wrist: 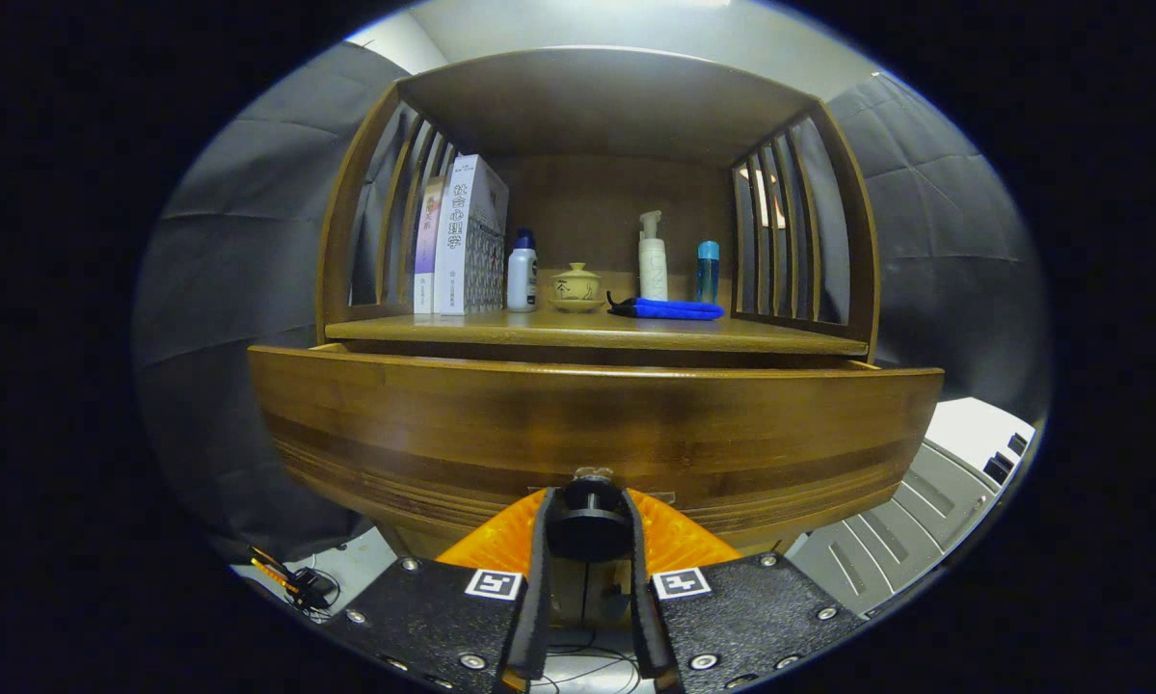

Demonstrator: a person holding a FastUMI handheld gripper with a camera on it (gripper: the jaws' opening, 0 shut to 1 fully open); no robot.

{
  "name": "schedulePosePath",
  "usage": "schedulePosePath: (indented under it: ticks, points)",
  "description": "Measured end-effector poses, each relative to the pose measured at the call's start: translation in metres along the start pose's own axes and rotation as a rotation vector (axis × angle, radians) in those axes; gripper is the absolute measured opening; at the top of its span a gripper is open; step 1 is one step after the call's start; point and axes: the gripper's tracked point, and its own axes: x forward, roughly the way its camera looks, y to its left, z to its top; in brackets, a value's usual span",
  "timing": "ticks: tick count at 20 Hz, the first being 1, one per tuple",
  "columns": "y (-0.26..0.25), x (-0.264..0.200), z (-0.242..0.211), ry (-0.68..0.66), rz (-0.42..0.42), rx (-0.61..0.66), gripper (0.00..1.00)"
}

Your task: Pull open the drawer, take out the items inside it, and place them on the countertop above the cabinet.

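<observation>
A wooden drawer front [587,424] stands pulled a little way out from under the cabinet's countertop [597,333]. Its round dark knob [589,525] sits between my two fingers, and my gripper [589,516] is shut on that knob. The inside of the drawer is hidden behind its front panel. On the countertop, inside the slatted wooden hutch, lies a blue cloth pouch [669,308].
On the countertop stand two books [462,236], a white bottle with a blue cap [522,272], a small lidded pot [577,287], a white pump bottle [652,257] and a blue bottle [708,270]. A grey ribbed panel [915,501] lies low to the right, cables [293,578] to the left.
</observation>
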Motion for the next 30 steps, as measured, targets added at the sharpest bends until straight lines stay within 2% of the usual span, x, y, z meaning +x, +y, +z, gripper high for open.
schedulePosePath:
  ticks: [17,24,27,30]
  points:
    - [-0.005,-0.002,-0.010,-0.007,0.033,-0.012,0.37]
    - [-0.015,-0.031,0.014,-0.133,0.060,-0.058,0.91]
    - [-0.034,-0.037,0.037,-0.193,0.058,-0.076,0.95]
    - [-0.051,-0.032,0.056,-0.193,0.056,-0.057,0.95]
